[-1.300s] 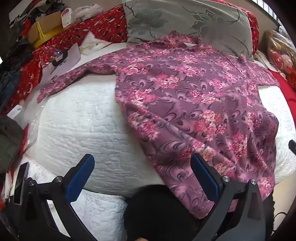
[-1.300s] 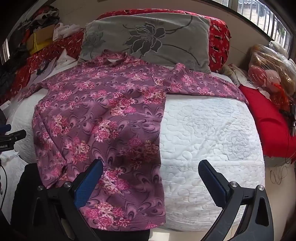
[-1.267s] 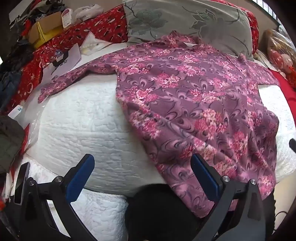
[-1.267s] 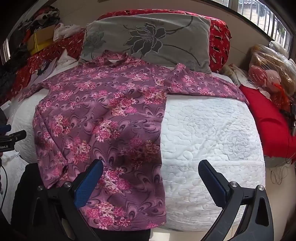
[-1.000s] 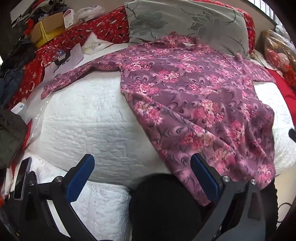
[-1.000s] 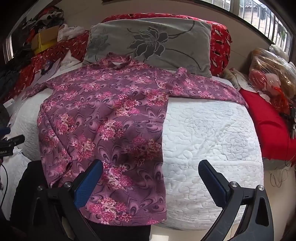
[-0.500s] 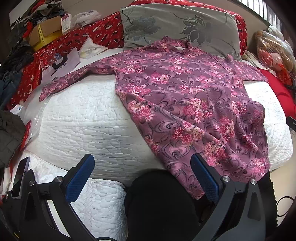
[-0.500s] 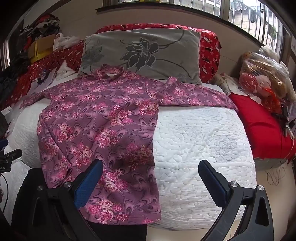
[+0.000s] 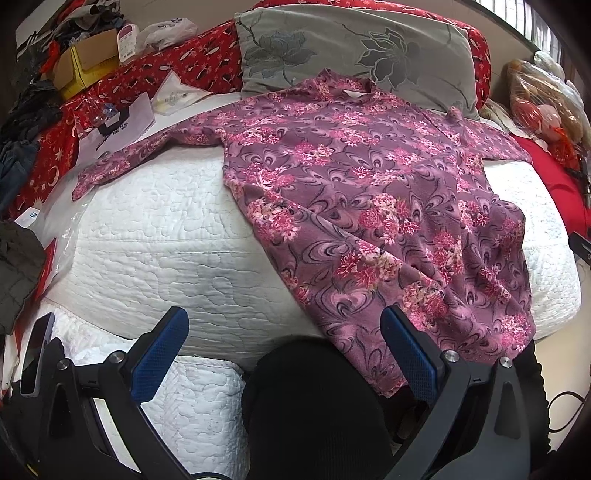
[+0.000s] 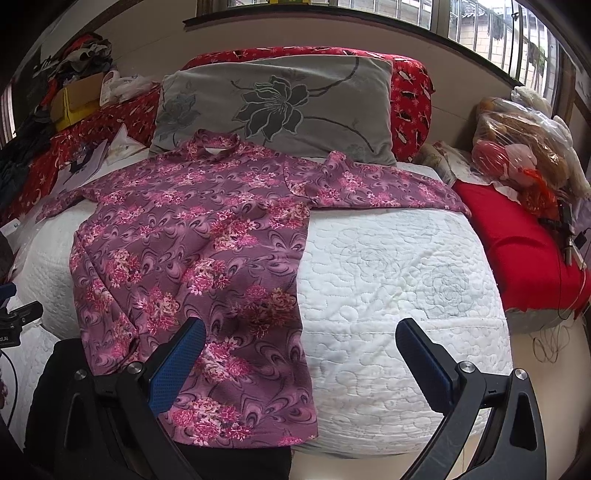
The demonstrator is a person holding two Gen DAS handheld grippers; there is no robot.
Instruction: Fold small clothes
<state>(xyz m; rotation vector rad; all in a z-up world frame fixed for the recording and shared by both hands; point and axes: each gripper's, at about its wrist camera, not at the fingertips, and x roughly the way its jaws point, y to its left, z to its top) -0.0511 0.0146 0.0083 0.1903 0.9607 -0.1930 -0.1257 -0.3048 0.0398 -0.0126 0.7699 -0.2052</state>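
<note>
In the left wrist view, the left hand-held gripper [image 9: 283,345] hangs with its two blue-padded fingers [image 9: 159,354] spread wide and nothing between them, held above the near edge of a bed covered by a white quilted bedspread [image 9: 166,243]. A purple floral shirt [image 9: 369,206] lies spread flat on the bed, collar toward a grey pillow [image 9: 354,48] with a flower print, one sleeve stretched out to the left and its hem hanging over the near edge of the bed. Something black and rounded [image 9: 314,406] sits low in the frame just below that hem. To the far left lie a red patterned cloth [image 9: 177,70], some papers [image 9: 122,122] and a cardboard box [image 9: 88,62]. In the right wrist view, the right hand-held gripper [image 10: 301,350] is likewise released, its blue pads [image 10: 424,362] far apart and empty; its left finger overlaps the shirt's [image 10: 192,258] lower part in the picture, whether touching I cannot tell. The other sleeve runs right across the bedspread [image 10: 388,277] toward a red cushion [image 10: 517,251], beside which sits a plastic bag of stuffed items [image 10: 524,147]. The grey pillow [image 10: 288,107] stands behind the collar, under a barred window [image 10: 461,18].
</note>
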